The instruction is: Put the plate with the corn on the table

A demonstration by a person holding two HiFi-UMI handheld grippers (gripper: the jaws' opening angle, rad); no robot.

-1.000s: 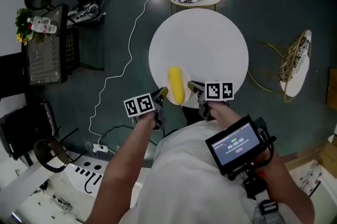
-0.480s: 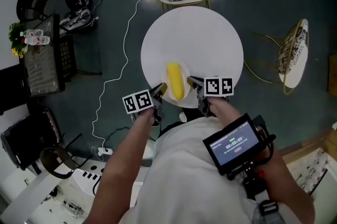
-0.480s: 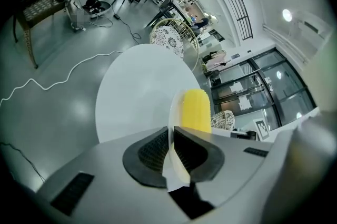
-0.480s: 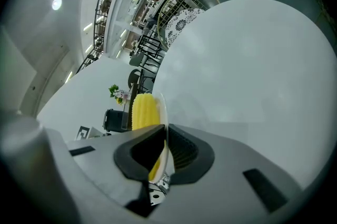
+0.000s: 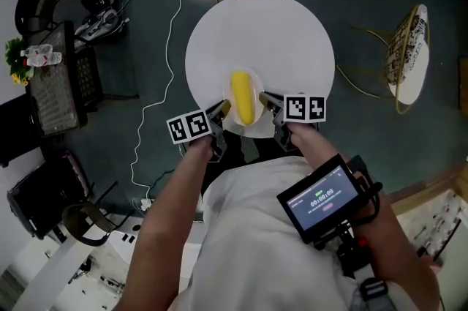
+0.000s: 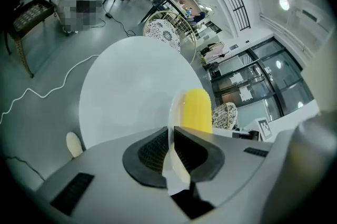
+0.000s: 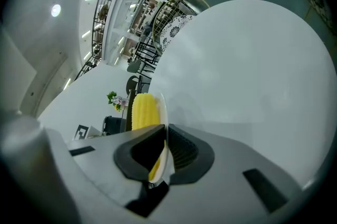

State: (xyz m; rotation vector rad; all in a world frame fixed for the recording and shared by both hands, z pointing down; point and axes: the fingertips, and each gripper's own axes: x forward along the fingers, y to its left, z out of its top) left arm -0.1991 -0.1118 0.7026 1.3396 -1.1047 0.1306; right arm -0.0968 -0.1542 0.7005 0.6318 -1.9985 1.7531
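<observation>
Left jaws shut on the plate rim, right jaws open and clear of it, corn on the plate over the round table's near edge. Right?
No. The right gripper is not open: the right gripper view shows its jaws shut on the plate rim too. The rest stands: left gripper shut on the rim, corn on the plate, over the near edge of the round table.
</observation>
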